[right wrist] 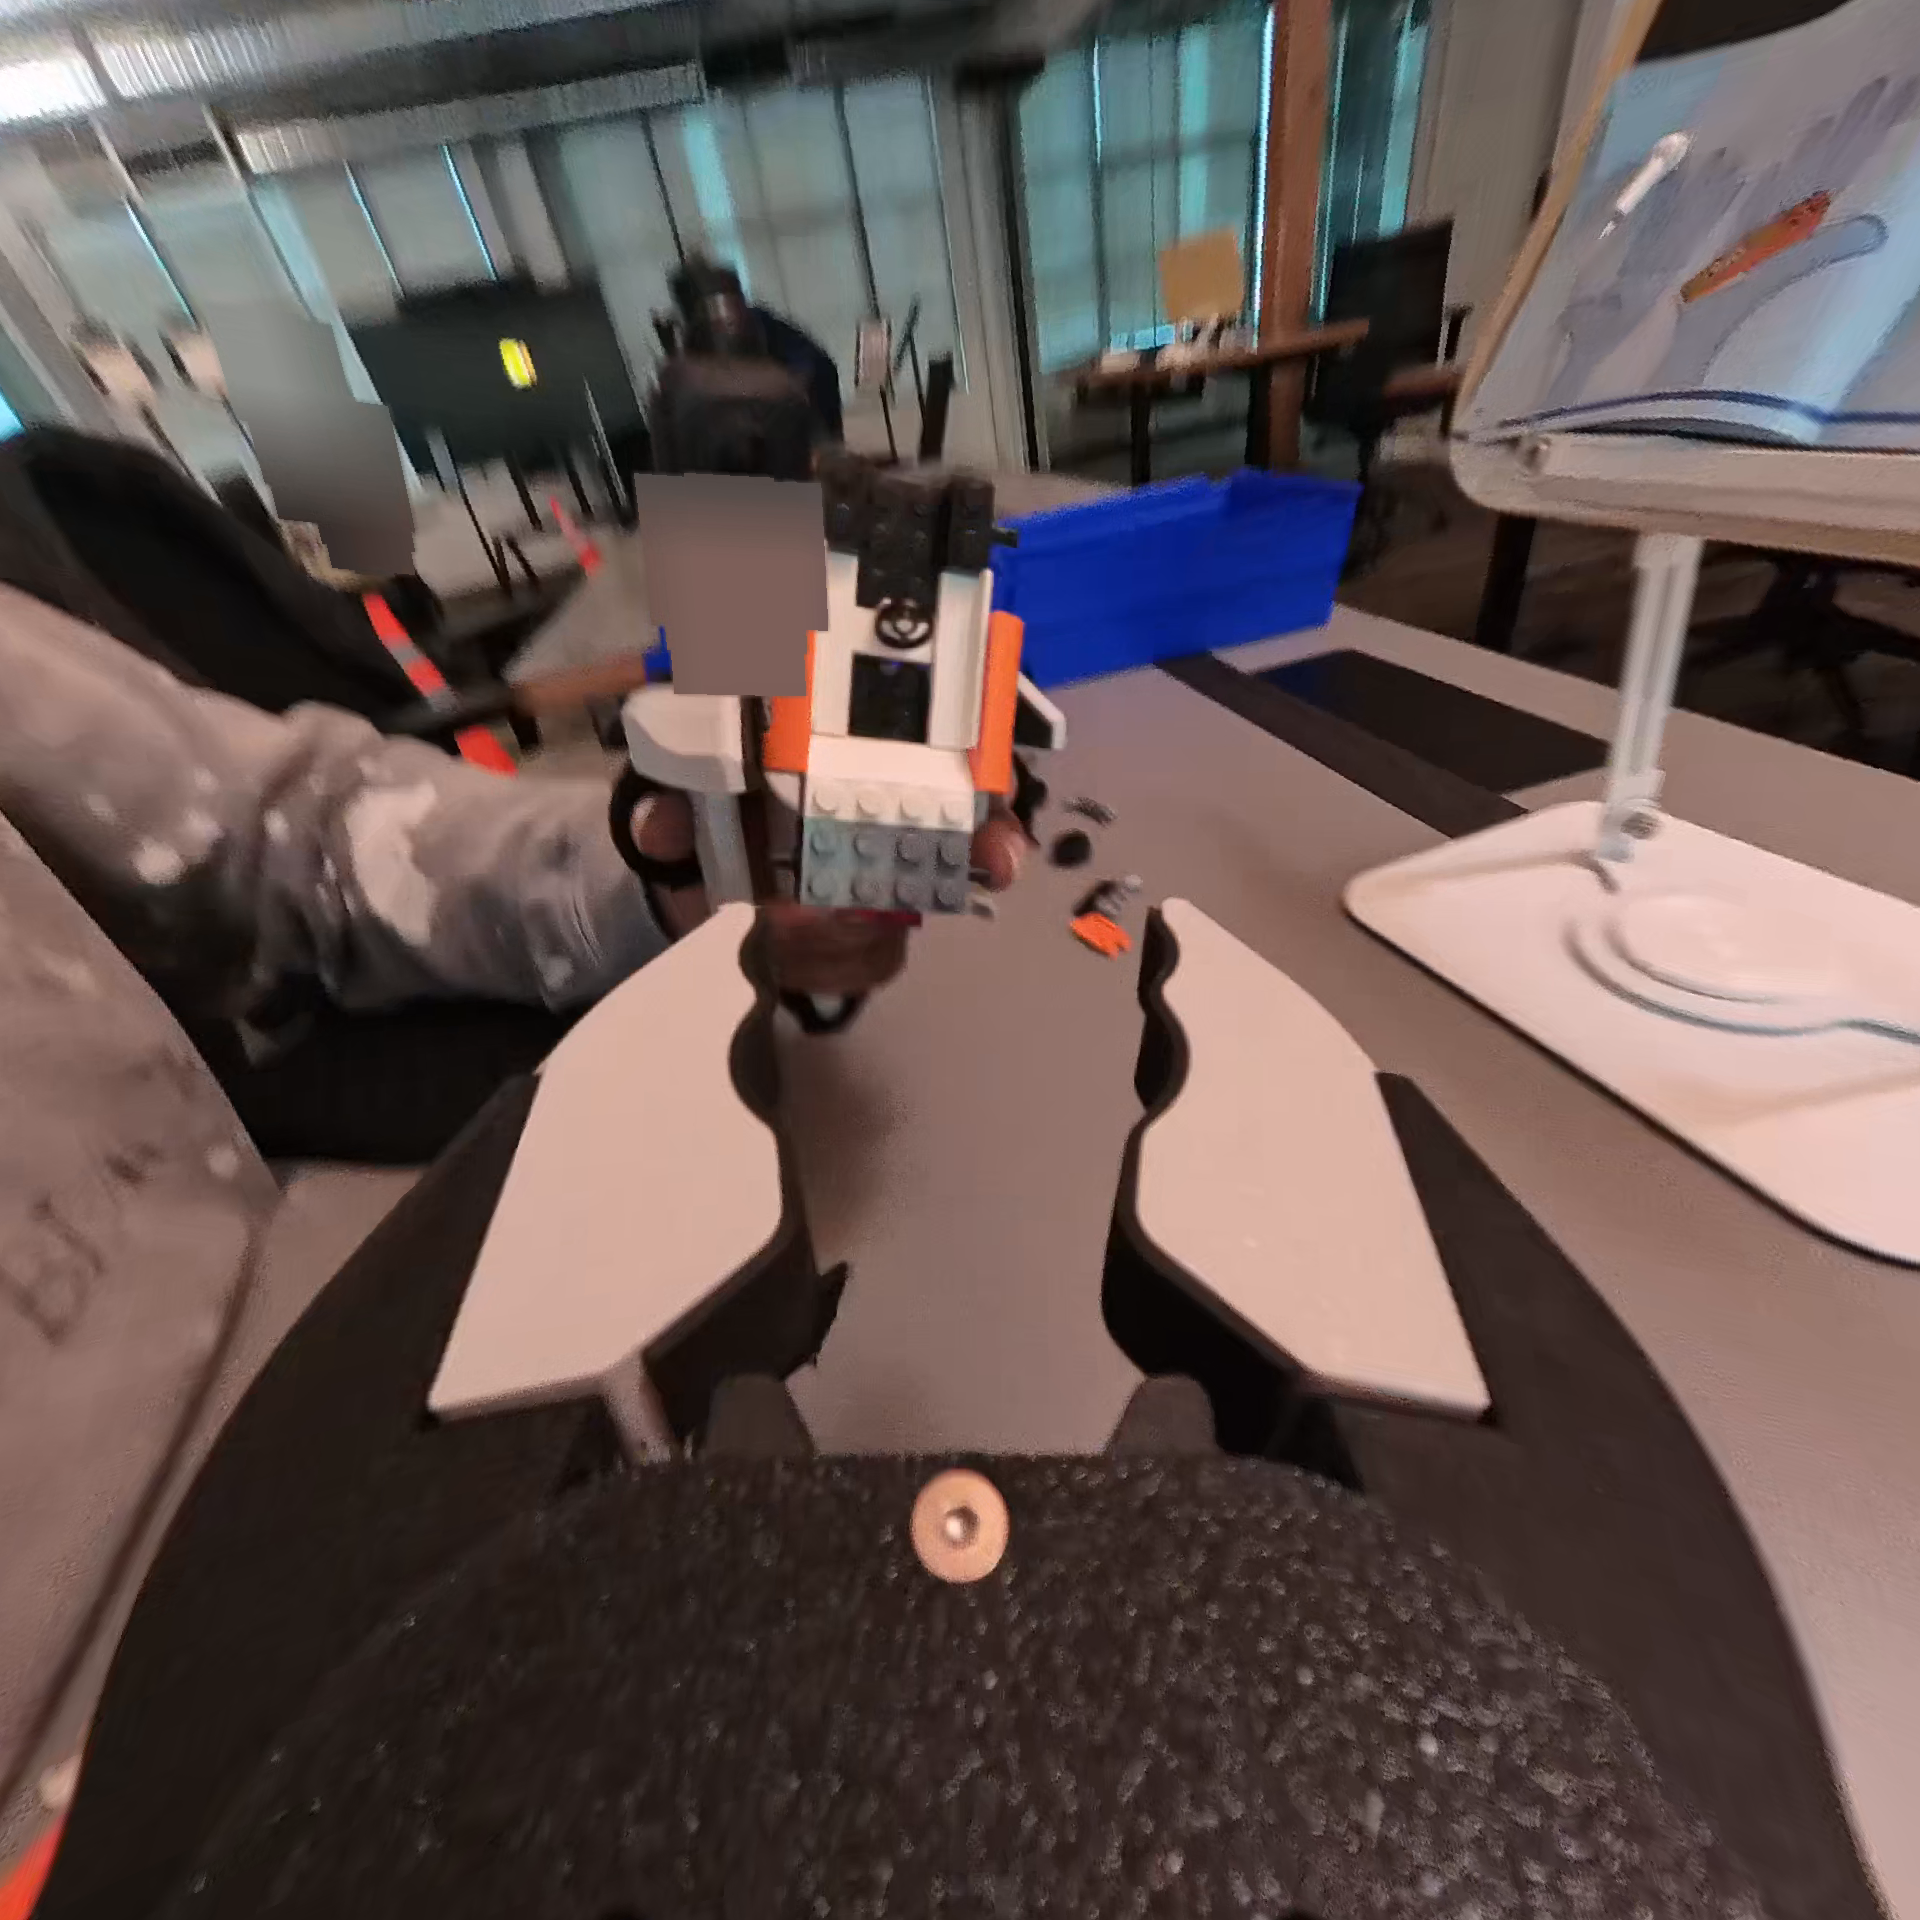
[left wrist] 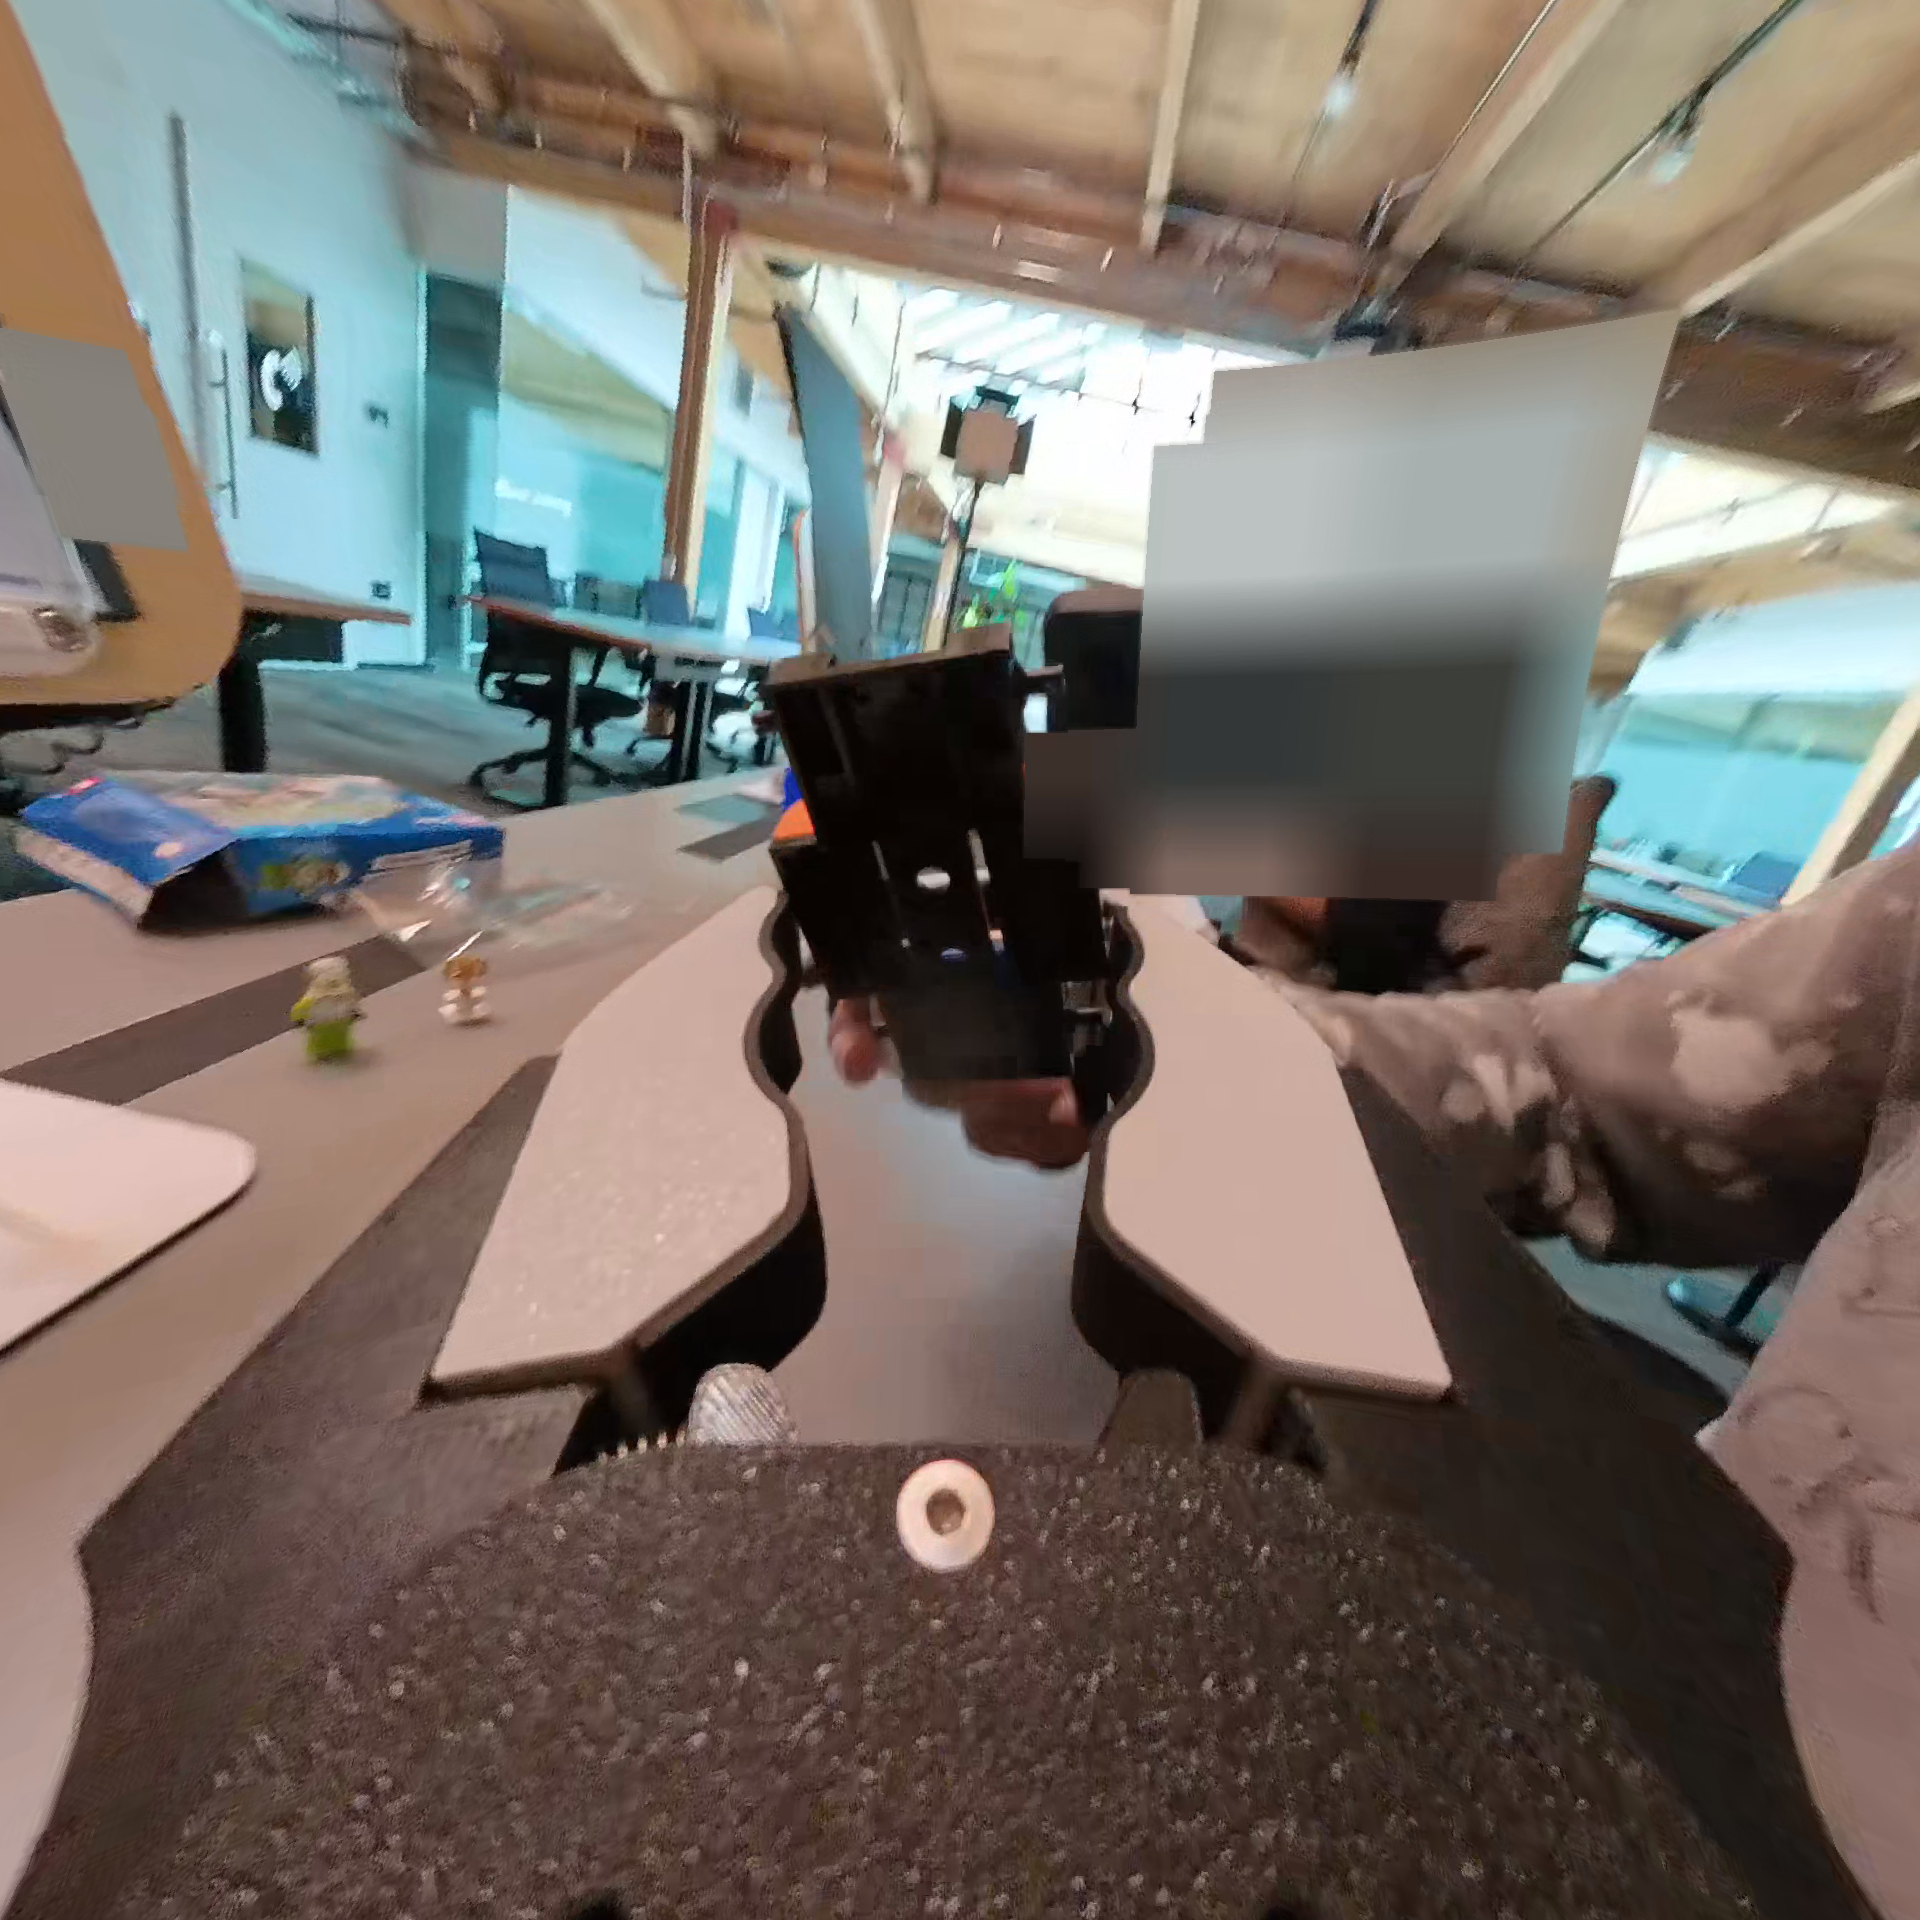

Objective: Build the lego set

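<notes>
The lego vehicle (right wrist: pixel 894 769) is white, orange, grey and black, with a black steering wheel on top. It is held up in the air above the grey table (right wrist: pixel 977 1122). My left gripper (left wrist: pixel 951 935) is shut on its sides, and the left wrist view shows its black underside (left wrist: pixel 904 748). One white finger (right wrist: pixel 675 748) of that gripper shows beside the vehicle in the right wrist view. My right gripper (right wrist: pixel 956 920) is open and empty, its tips just short of the vehicle and facing its top. A hand shows behind the vehicle in each view.
Small loose pieces lie on the table: an orange one (right wrist: pixel 1101 930) and a black round one (right wrist: pixel 1067 847). An instruction booklet (right wrist: pixel 1714 260) rests on a white stand (right wrist: pixel 1662 987) at the right. A blue bin (right wrist: pixel 1174 571), a blue box (left wrist: pixel 260 842) and two minifigures (left wrist: pixel 330 1008) stand farther off. Both grippers' tips are close together, under 4 cm apart.
</notes>
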`<state>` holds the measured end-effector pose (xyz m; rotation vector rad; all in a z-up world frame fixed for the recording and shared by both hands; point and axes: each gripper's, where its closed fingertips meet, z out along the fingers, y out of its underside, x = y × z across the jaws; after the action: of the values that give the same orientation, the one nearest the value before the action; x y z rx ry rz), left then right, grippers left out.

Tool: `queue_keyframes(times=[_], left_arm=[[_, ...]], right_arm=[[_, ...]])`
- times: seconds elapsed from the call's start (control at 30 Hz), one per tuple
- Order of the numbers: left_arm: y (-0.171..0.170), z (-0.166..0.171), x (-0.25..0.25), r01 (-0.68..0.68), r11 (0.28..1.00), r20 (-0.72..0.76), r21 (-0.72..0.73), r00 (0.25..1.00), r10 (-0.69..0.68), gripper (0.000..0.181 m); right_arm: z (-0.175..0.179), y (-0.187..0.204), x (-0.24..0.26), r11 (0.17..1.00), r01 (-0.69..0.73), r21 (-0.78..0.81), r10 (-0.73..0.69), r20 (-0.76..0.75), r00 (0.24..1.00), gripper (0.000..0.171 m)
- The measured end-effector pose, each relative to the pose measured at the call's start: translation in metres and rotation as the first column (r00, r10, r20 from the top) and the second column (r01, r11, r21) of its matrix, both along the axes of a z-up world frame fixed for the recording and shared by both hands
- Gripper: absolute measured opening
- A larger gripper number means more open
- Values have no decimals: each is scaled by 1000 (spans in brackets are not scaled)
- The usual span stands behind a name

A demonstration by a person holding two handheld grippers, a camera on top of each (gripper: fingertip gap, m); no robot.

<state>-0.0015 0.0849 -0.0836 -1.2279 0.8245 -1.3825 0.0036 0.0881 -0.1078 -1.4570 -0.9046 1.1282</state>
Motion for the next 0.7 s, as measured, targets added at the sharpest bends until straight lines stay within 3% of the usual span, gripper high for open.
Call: queue_keyframes(times=[0.17, 0.33, 0.43, 0.53, 0.6, 0.7], left_arm=[[-18, 13, 0, 31, 999, 106, 25, 994, -33, 56], [-25, 3, 1, 50, 998, 26, 42, 998, -51, 55], [-15, -17, -10, 28, 999, -92, -25, 995, -30, 65], [-5, -48, -29, -87, 995, -283, 48, 954, 97, 61], [-8, -62, -36, -116, 990, -360, 83, 923, 138, 59], [-24, -75, -35, -97, 990, -432, 103, 892, 133, 55]], right_arm=[[8, -28, -26, 995, -99, -20, 99, -28, 995, 45], [-2, -34, -17, 982, -179, 52, 164, 220, 962, 43], [-34, -23, 10, 970, -232, 66, 162, 536, 829, 44], [-84, -4, 51, 965, -263, 16, 144, 804, 577, 43], [-113, 3, 64, 963, -267, -44, 175, 855, 489, 40], [-139, 8, 67, 954, -288, -81, 205, 879, 431, 39]])
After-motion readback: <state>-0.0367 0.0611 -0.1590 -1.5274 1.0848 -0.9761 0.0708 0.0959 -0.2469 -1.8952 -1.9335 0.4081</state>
